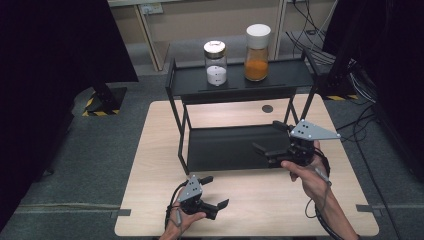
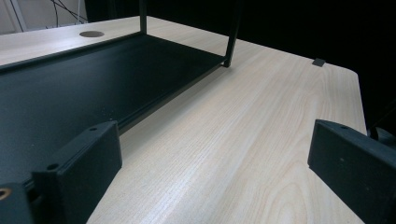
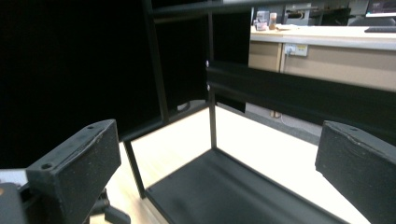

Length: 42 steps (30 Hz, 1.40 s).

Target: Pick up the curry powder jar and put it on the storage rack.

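A black two-tier rack (image 1: 176, 82) stands on the wooden table (image 1: 155, 150). Its top shelf carries a gold-lidded glass jar (image 1: 215, 62) with white contents and a white-lidded jar (image 1: 257, 51) of orange powder. My left gripper (image 1: 216, 191) is open near the table's front edge, empty, in front of the rack. In the left gripper view that gripper (image 2: 215, 158) looks along the lower shelf (image 2: 70, 88). My right gripper (image 1: 267, 136) is open and empty over the right end of the lower shelf. In the right gripper view the gripper (image 3: 217, 163) faces the lower shelf (image 3: 224, 191).
A round cable hole (image 1: 267, 108) sits in the table behind the rack. The rack's upright posts (image 3: 212, 112) and the top shelf's edge (image 3: 303, 93) stand ahead of the right gripper. Dark curtains, cables and a yellow-striped stand base (image 1: 102, 102) surround the table.
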### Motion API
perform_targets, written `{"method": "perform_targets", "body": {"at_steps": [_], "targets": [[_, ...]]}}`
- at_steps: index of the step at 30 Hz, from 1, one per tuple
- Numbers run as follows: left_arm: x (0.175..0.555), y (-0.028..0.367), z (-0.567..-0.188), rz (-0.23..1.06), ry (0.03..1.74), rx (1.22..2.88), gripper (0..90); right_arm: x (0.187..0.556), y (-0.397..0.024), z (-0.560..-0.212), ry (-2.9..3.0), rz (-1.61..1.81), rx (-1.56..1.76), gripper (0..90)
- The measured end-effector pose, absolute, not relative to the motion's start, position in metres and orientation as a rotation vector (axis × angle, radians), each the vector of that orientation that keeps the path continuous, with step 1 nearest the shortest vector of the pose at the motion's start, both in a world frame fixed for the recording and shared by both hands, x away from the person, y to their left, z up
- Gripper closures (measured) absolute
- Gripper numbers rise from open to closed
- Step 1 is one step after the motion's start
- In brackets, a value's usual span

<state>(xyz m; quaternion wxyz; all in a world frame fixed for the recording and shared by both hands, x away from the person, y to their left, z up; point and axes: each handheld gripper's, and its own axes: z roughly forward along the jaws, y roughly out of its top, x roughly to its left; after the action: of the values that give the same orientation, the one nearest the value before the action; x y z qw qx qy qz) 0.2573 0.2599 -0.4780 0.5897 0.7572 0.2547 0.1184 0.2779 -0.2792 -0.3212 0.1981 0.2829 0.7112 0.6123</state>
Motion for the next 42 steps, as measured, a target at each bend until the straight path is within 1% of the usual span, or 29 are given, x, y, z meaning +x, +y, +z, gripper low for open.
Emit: {"method": "perform_targets", "body": {"at_steps": [8, 22, 42], "targets": [[0.257, 0.26, -0.478, 0.278, 0.597, 1.763, 2.1, 0.276, -0.284, -0.354, 2.004, 1.725, 0.813, 0.3], [0.257, 0.26, -0.478, 0.281, 0.601, 1.761, 2.1, 0.262, -0.286, -0.393, 2.054, 1.718, 0.846, 0.3], [0.256, 0.262, -0.477, 0.289, 0.6, 1.753, 2.1, 0.248, -0.289, -0.435, 2.107, 1.701, 0.87, 0.3]]}}
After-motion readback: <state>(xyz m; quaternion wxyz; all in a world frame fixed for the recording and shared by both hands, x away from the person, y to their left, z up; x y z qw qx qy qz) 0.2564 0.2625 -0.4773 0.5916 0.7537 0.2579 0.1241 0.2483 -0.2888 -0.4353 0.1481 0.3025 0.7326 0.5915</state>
